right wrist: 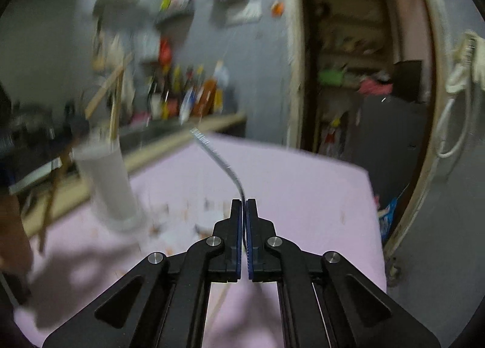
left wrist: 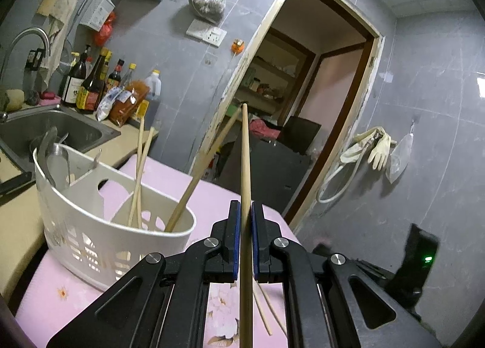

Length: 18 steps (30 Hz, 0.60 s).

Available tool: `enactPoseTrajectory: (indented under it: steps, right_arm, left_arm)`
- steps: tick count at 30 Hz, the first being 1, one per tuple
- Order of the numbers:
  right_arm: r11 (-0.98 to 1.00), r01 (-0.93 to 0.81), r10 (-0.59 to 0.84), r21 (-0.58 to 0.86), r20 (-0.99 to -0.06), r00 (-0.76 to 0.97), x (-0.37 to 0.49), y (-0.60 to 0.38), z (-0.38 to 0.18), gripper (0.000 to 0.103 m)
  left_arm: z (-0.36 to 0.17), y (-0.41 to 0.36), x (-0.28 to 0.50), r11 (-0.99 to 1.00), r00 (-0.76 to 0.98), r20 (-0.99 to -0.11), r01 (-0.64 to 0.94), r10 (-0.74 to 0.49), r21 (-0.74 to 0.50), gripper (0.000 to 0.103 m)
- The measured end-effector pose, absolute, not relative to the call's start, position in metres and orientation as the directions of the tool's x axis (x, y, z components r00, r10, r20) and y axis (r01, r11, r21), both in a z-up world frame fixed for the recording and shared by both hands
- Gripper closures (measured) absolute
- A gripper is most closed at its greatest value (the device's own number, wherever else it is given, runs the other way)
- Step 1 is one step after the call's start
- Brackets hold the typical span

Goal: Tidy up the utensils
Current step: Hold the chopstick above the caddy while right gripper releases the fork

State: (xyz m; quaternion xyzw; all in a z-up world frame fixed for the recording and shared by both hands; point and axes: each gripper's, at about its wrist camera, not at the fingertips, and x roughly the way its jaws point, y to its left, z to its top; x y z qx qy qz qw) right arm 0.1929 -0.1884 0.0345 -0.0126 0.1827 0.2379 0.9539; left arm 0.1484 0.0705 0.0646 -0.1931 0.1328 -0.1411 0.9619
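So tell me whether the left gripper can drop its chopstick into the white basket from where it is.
Probably yes. The left gripper is shut on the chopstick; the white basket stands close by on its left, top open, nothing between them.

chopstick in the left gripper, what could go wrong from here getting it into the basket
1. The left gripper pinches the chopstick low on its length, so the long free end could pivot or slip.
2. The white basket already holds leaning chopsticks and a ladle; the new one may snag on them.
3. The right gripper holds a thin bent metal utensil; the two could collide.
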Motion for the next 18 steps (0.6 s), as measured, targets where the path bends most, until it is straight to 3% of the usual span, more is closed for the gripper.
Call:
enactPoseTrajectory:
  steps: [8,18]
  right_arm:
    - [0.853,-0.467,0.507,0.231,-0.161,0.847,0.188,-0.162,0.083,0.103]
    - [0.805,-0.489,0.501,0.336,0.058,0.864,0.177,-0.125,0.123,0.103]
  left_arm:
    - [0.090,0.084,0.149,0.881,0.943,-0.105,0.250,-0.316,-0.401,0.098]
    - [0.126,0.126,0.154,0.910,0.965,0.042,0.257,-0.257,-0.326,0.098]
